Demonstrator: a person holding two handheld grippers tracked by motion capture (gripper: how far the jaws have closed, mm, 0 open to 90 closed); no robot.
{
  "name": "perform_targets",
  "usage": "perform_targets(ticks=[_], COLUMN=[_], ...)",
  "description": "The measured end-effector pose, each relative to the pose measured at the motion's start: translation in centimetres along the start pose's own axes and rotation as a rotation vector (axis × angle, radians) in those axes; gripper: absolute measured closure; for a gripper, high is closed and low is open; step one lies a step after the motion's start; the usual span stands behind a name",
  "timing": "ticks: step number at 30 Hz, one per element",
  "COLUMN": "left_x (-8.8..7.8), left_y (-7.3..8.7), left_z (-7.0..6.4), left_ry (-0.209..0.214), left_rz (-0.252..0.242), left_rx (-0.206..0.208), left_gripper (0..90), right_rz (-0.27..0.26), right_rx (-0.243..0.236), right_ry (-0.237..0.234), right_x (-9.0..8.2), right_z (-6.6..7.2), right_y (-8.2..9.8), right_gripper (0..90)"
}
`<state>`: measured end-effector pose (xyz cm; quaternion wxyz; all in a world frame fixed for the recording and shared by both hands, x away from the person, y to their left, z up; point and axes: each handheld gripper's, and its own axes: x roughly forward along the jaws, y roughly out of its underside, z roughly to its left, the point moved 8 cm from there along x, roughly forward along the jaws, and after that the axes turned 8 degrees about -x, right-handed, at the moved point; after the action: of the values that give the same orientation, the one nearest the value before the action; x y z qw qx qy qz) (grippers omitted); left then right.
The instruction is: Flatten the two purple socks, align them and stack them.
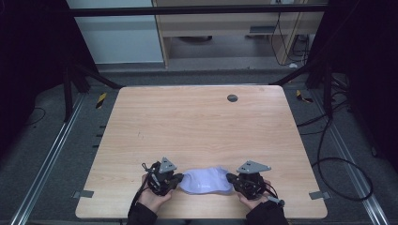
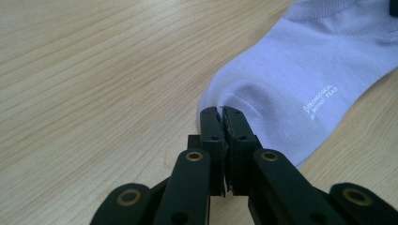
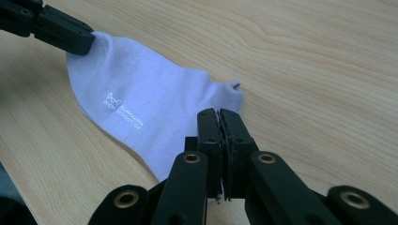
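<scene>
Sock point(image 2: 300, 70): pale lilac knit cloth, soft and matt, fine ribbing showing at the cuff, small white print. Worktop point(image 1: 202, 126): light wood grain, smooth, giving off a faint sheen. Hand-held gripper point(image 3: 218, 117) jaws: black plastic, matt, brass-coloured metal rivets glinting.

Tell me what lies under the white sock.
The white sock lies flat on the wooden table; bare wood shows all around it. Whatever the fabric covers stays hidden, though no bulge shows.
</scene>
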<state>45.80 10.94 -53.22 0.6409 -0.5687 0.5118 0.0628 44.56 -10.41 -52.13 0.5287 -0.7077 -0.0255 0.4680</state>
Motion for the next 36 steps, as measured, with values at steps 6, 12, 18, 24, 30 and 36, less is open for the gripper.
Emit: perform_targets(ticks=[6, 12, 18, 24, 30, 36], left_x=[0.4, 0.8, 0.9, -0.4, -0.1, 2.4], left_y=[0.2, 0.5, 0.6, -0.6, -1.9, -1.3], left_z=[0.1, 0.1, 0.0, 0.1, -1.5, -2.7], left_ry=[-0.005, -0.007, -0.002, -0.013, 0.013, 0.04], left_rz=[0.014, 0.025, 0.029, -0.048, -0.103, -0.051], left_rx=[0.003, 0.003, 0.017, 0.01, 0.042, 0.076], left_gripper=[87.3, 87.1, 84.5, 72.0, 76.1, 88.8], right_rz=[0.023, 0.052, 0.087, 0.036, -0.057, 0.006], right_rx=[0.003, 0.013, 0.023, 0.019, -0.001, -0.013], right_ry=[0.002, 0.012, 0.027, 0.059, 0.035, -0.017], right_x=[0.3, 0.6, 1.0, 0.3, 0.2, 2.0], right_z=[0.0, -0.3, -0.7, -1.3, -1.0, -0.4], right_y=[0.5, 1.0, 1.6, 1.0, -0.1, 1.0], right_gripper=[88.3, 88.1, 85.2, 77.8, 82.6, 89.9])
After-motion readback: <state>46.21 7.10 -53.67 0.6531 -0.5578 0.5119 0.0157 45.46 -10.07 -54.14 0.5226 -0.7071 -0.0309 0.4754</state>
